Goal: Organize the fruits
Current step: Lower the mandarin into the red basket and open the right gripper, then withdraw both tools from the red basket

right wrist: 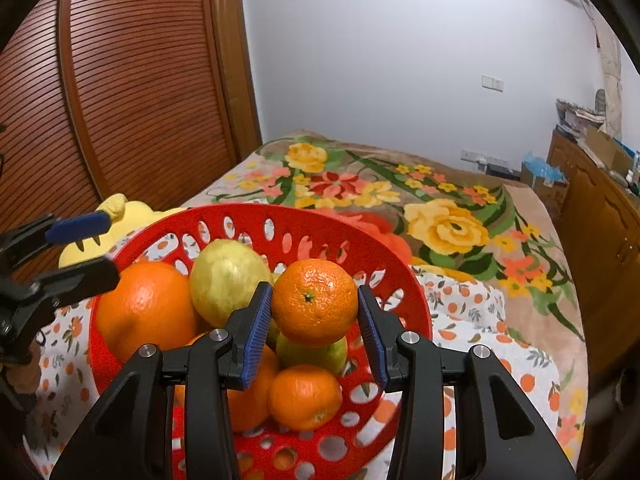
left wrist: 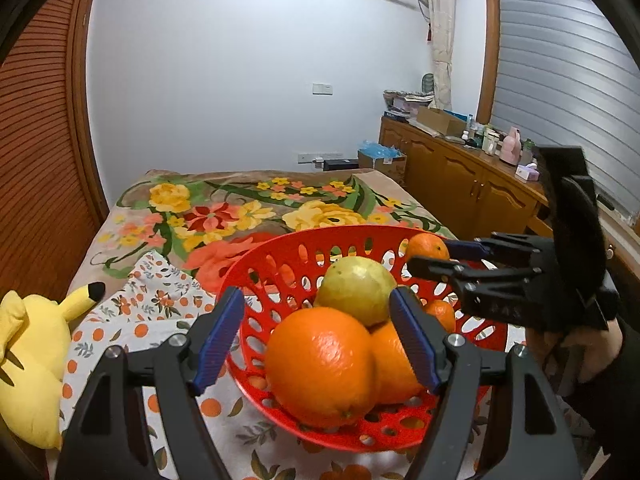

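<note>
Fruit piled in a red basket [right wrist: 168, 224] on a patterned cloth [left wrist: 132, 320] over the bed.

The right gripper [right wrist: 316, 312] holds a mandarin [right wrist: 314, 302] between its blue pads, at the top of the pile above a green fruit [right wrist: 316, 354] and another mandarin [right wrist: 304, 396]. The left gripper [left wrist: 316, 340] stands open around a big orange [left wrist: 320, 366], with gaps between the pads and the peel. A yellow-green fruit [left wrist: 356, 290] sits behind that orange. A yellow plush [left wrist: 28, 360] lies left of the basket.
</note>
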Available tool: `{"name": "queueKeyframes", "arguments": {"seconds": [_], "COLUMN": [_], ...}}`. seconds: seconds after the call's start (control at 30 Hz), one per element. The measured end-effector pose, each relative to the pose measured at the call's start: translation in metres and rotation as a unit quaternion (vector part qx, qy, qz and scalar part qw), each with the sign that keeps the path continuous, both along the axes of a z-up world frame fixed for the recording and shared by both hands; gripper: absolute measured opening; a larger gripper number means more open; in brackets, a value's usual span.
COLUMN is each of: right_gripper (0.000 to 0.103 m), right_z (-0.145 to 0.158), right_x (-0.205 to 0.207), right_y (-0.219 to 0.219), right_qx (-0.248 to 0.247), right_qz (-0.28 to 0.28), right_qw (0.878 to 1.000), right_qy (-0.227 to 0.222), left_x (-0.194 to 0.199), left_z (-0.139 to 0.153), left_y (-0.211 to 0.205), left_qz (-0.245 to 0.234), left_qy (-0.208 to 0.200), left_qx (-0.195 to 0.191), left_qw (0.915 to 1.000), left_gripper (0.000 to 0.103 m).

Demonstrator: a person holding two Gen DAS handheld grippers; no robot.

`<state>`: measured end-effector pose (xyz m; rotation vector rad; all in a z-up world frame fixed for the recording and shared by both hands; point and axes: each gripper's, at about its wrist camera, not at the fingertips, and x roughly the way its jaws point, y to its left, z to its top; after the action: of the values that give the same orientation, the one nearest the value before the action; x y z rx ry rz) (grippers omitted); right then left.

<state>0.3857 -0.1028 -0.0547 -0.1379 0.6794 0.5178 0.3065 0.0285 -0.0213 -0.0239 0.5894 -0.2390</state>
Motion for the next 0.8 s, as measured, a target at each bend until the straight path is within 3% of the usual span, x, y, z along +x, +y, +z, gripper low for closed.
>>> {"name": "queueKeyframes", "arguments": {"seconds": [0.53,0.67,0.8], "right_gripper": [0.044,0.054,0.054], "right_z": [0.002,0.005,0.007], "right_x": [0.002,0.001,-0.011], "right_y": [0.005,0.003,-0.003], "right_qx": [0.004,0.013,0.021], "right_qz": [-0.004,-0.001,0.001], "right_qw": [1.000,1.000,1.000], "right_qy": [-0.001,-0.004,-0.006], "left_x": [-0.022,-0.030,-0.040], "left_z": [-0.003,-0.003,-0.004], "left_y": [0.006,0.002,-0.003], "left_qz": [0.014,0.015,0.015], "left_qy": [0.001,0.001,0.000], "left_qx": [0.003,0.009,0.015], "left_qw": [0.9999,0.9999,0.9998], "left_gripper": [0.075,0.075,0.075]}}
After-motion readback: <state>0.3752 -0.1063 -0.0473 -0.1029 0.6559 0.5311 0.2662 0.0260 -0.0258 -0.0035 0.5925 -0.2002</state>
